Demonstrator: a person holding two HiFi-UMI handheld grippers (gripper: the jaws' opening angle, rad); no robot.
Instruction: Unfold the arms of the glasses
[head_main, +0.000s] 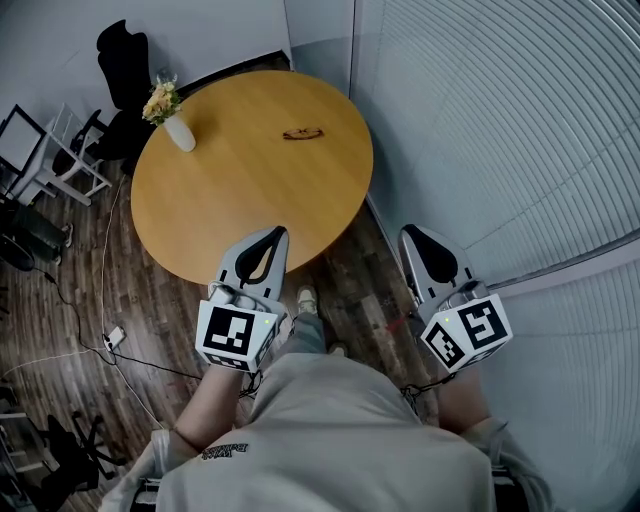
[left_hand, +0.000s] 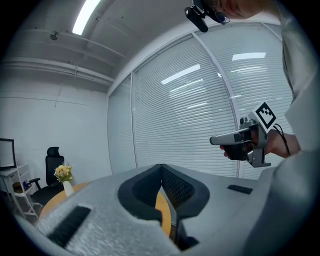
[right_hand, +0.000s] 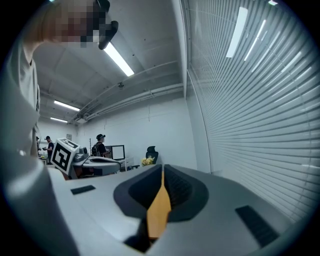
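The glasses (head_main: 301, 132) lie folded on the far right part of the round wooden table (head_main: 250, 205), well away from both grippers. My left gripper (head_main: 274, 233) hovers over the table's near edge, its jaws shut with nothing in them; its tips (left_hand: 161, 166) meet in the left gripper view. My right gripper (head_main: 410, 231) hangs beside the table's right edge over the floor, also shut and empty (right_hand: 162, 167). In the left gripper view the right gripper (left_hand: 216, 140) shows level in front of the blinds.
A white vase with flowers (head_main: 176, 126) stands on the table's far left. A black office chair (head_main: 124, 62) and a white rack (head_main: 62, 152) lie beyond. Cables (head_main: 112, 338) run on the wood floor. Glass wall with blinds (head_main: 500, 130) at right.
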